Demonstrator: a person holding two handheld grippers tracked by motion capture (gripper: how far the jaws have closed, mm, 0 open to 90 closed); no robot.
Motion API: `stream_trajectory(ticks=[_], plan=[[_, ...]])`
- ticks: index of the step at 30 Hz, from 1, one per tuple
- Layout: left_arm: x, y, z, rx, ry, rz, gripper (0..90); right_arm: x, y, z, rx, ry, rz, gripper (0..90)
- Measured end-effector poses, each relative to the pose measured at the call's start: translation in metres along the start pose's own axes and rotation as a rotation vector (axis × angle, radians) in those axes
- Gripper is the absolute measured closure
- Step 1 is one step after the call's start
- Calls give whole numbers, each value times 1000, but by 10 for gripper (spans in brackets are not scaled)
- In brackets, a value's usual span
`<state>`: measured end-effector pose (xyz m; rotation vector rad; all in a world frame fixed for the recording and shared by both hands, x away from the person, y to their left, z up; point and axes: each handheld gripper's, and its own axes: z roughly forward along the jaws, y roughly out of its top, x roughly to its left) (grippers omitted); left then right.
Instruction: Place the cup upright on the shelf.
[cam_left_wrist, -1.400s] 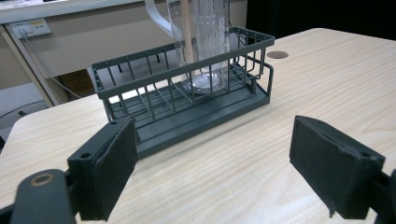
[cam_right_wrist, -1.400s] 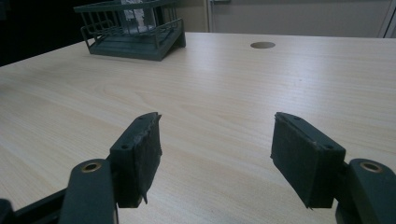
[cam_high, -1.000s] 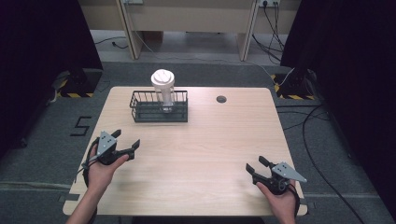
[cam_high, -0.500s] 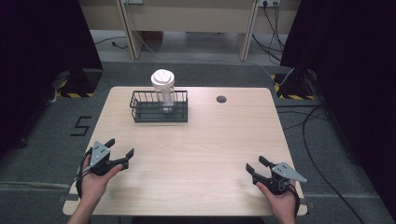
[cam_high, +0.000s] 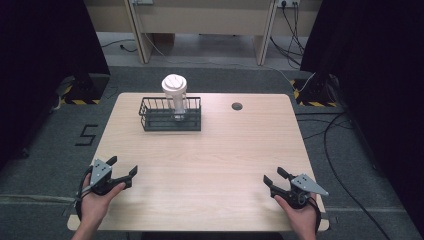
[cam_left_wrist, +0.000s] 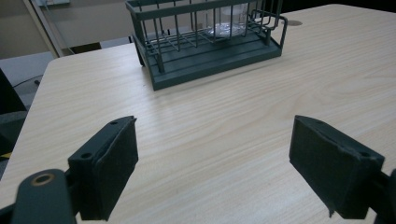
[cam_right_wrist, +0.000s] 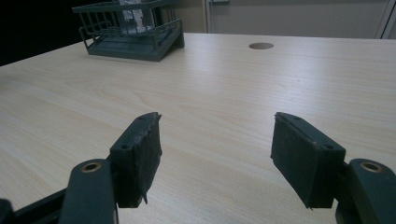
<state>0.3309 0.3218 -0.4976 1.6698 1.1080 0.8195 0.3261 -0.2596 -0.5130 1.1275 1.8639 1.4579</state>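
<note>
A dark wire basket (cam_high: 170, 115) stands at the back left-centre of the wooden table (cam_high: 225, 150). Inside it a clear cup with a white lid (cam_high: 174, 86) stands upright. My left gripper (cam_high: 122, 167) rests near the front left corner, open, with nothing between its jaws. My right gripper (cam_high: 274, 177) sits near the front right corner, also open and empty. The left gripper view has the basket (cam_left_wrist: 210, 42) ahead past its jaws, with the cup's clear base (cam_left_wrist: 226, 23) in it. In the right gripper view the basket (cam_right_wrist: 130, 35) is far off at the upper left.
A round cable hole (cam_high: 237, 106) lies in the table top at the back right, also seen as the hole (cam_right_wrist: 261, 45). Dark curtains flank the table, and cables (cam_high: 345, 145) run over the floor at the right. Desk legs stand behind.
My left gripper has drawn back toward the front left corner and a little lower. The right gripper, basket and cup have stayed put.
</note>
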Motion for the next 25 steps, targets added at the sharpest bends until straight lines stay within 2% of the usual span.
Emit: stream_trajectory(ticks=[5,11,20,25], plan=[[5,-9,-2,13,17,-15,149,0,0,0,0,-4,-10,338],[9,-15,-4,16,40,-23,149,0,0,0,5,0,2,338],[7,-19,-7,2,44,-26,151,0,0,0,5,-2,-11,338],[7,-17,-12,-26,56,-30,151,1,0,1,11,2,-13,338]])
